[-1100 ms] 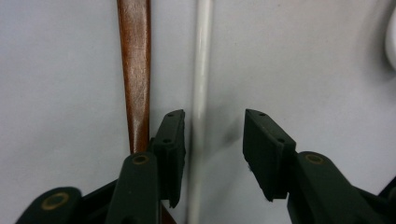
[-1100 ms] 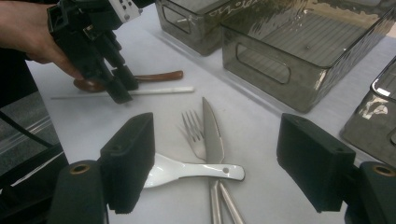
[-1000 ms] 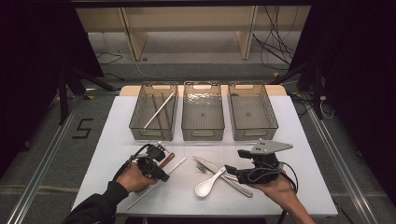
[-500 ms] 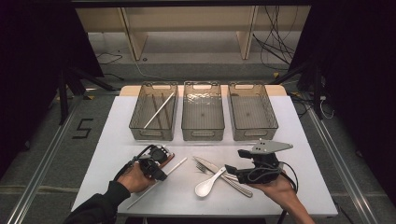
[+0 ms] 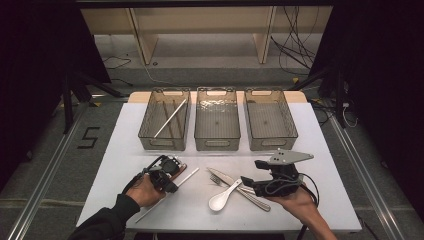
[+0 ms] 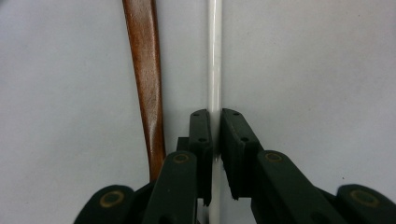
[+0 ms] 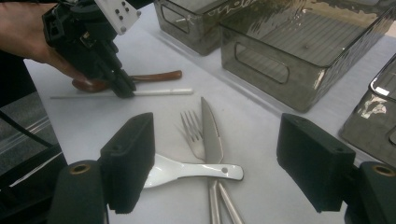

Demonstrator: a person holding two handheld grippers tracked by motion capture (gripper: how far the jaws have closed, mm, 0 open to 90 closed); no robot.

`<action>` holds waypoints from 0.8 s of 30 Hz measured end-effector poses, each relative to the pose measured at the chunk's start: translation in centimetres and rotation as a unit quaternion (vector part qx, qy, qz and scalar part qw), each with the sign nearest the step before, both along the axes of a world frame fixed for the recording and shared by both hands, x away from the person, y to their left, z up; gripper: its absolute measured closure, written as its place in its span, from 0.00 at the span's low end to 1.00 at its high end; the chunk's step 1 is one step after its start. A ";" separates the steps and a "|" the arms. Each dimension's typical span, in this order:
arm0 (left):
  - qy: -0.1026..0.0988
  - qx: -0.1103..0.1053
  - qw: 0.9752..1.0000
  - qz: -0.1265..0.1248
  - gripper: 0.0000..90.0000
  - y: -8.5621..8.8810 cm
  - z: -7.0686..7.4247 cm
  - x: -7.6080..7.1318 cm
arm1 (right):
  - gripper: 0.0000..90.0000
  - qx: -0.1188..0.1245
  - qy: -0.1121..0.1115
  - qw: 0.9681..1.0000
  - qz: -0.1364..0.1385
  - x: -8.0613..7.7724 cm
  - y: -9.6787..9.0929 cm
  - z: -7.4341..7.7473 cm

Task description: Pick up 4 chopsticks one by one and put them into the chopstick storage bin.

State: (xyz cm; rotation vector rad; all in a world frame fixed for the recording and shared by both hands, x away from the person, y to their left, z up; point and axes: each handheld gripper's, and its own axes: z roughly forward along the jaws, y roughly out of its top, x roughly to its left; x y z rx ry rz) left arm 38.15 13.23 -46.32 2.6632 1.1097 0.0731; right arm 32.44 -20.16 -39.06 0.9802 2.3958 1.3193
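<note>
A white chopstick [image 6: 215, 56] lies on the white table [image 5: 125, 150], and my left gripper [image 6: 215, 135] has just closed its jaws onto it; the pads now press its sides. Beside it lies a brown wooden spoon [image 6: 145, 70]. In the high view the left gripper [image 5: 167, 181] sits low at the front left, over the chopstick [image 5: 189, 175]. My right gripper [image 5: 252, 172] stands open at the front right, nothing between its jaws. Below it in the right gripper view [image 7: 219, 140] lie a white spoon [image 7: 187, 170], a fork [image 7: 192, 130] and a knife [image 7: 212, 135].
Three smoky clear bins stand in a row at the back: the left bin [image 5: 163, 145] holds a white chopstick [image 5: 170, 118], the middle bin [image 5: 216, 144] and right bin [image 5: 272, 142] look bare. Table edges lie close to both hands.
The left gripper's jaws have closed onto the white chopstick. Both hands have kept their places, and the cutlery has not moved.
</note>
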 end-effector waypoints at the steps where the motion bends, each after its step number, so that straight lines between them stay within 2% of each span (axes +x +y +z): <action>1: 0.000 0.000 1.000 0.000 0.93 0.0 0.0 0.0 | 0.32 0.000 0.000 1.000 0.000 0.0 0.0 0.0; 11: 0.006 -0.011 1.000 -0.009 0.93 0.4 0.1 0.2 | 0.32 0.001 0.000 1.000 0.000 0.0 -0.1 0.1; 19: 0.000 -0.050 0.999 0.000 0.94 1.3 1.3 0.7 | 0.32 0.002 -0.001 1.000 -0.001 0.0 -0.1 0.1; 24: -0.001 -0.080 0.997 0.005 0.94 1.7 2.1 0.8 | 0.32 0.002 -0.001 1.000 -0.001 0.0 -0.1 0.1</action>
